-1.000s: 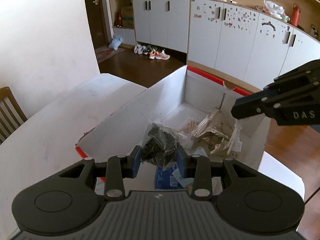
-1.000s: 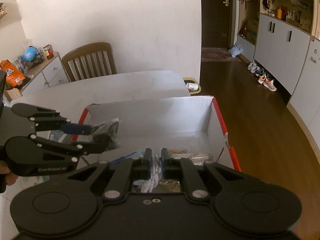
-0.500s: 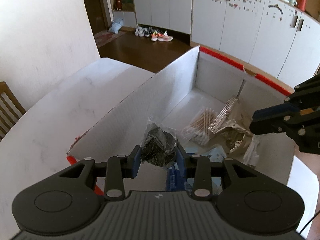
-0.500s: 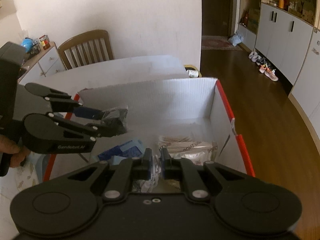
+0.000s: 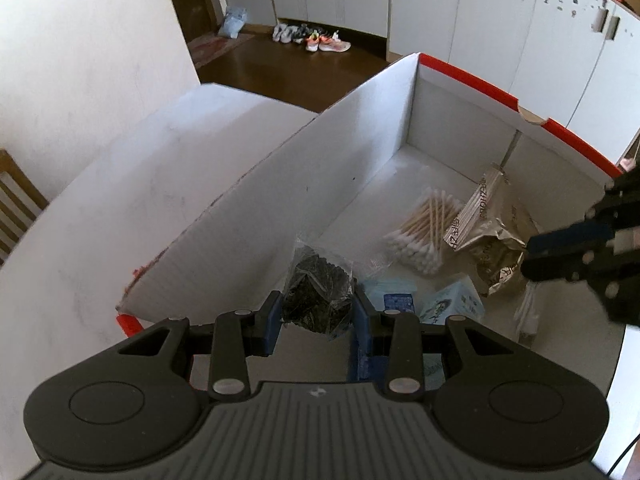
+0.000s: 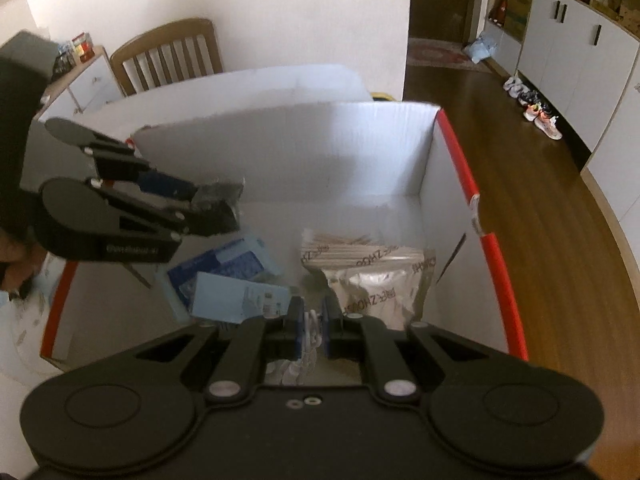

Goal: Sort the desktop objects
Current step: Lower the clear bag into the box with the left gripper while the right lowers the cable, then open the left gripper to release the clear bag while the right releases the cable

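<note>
While the left claw (image 5: pixel 316 314) clamps a dark bag (image 5: pixel 318 290), the right claw (image 6: pixel 311 326) pinches something white, seemingly hanging lengthwise downward.

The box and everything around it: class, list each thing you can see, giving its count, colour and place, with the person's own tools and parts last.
Box: one, white with red rim, on the table.
Table: one, white, under the box.
Cotton swabs: one bundle, tan sticks with white tips, on the box floor.
Silver pouch: one, beside the swabs in the box.
Blue packets: at least two, in the box.
Black bag: one, between the left gripper's pads.
White cable: one, pinched in the right gripper.
Chair: one, brown wood, behind the table.
Shoes: several, on the floor by the cupboards.
Left gripper: black, above the box.
Right gripper: black, above the box.
Hand: one, on the left gripper.
</note>
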